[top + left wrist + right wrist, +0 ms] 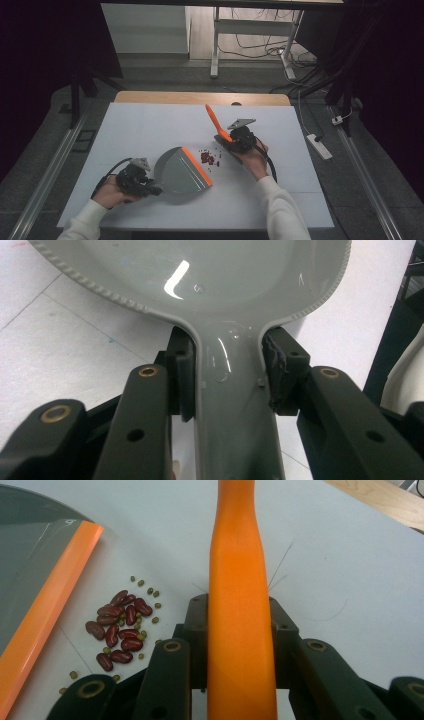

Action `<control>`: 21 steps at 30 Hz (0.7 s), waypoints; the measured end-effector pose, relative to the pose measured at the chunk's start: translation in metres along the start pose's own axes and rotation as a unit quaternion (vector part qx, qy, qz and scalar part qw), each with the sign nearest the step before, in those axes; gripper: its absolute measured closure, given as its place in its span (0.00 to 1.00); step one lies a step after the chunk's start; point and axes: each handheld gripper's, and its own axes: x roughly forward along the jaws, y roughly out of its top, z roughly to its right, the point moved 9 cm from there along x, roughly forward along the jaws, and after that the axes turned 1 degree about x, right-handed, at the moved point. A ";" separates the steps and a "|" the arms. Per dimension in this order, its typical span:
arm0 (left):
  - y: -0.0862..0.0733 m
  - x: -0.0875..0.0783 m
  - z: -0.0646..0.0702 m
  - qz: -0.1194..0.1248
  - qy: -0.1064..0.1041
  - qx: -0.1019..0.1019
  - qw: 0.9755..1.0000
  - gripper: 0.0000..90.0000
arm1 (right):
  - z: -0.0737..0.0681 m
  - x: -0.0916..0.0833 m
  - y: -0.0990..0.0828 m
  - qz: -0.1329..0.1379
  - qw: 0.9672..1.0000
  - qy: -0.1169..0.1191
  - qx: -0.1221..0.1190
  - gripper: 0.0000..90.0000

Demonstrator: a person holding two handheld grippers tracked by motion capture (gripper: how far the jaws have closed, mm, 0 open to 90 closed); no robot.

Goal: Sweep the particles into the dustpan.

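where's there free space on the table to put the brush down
Free: the far-left stretch of the table behind the dustpan, and the near-right corner beside the right forearm. Crowded: the middle, where beans lie between the dustpan's orange lip and the brush.

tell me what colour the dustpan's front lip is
Orange, on a grey dustpan; the lip shows best in the right gripper view.
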 end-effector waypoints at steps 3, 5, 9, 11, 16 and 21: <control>0.000 0.002 0.000 -0.006 -0.001 0.001 1.000 0.68 | -0.002 0.001 0.001 0.001 1.000 0.005 0.002 0.78; 0.000 0.004 0.001 -0.010 -0.004 0.004 1.000 0.68 | -0.004 0.003 0.001 0.000 1.000 0.006 -0.002 0.78; 0.000 0.005 0.002 -0.009 -0.007 0.003 1.000 0.68 | -0.007 0.005 0.001 -0.003 1.000 0.007 -0.005 0.78; 0.000 0.006 0.002 -0.009 -0.008 0.001 1.000 0.68 | -0.007 0.006 0.001 -0.004 1.000 0.008 -0.005 0.78; 0.001 0.006 0.002 -0.011 -0.010 0.000 1.000 0.68 | -0.009 0.009 0.000 -0.007 1.000 0.008 -0.006 0.78; 0.001 0.007 0.002 -0.008 -0.013 -0.003 1.000 0.68 | -0.011 0.011 0.000 -0.008 1.000 0.012 -0.005 0.78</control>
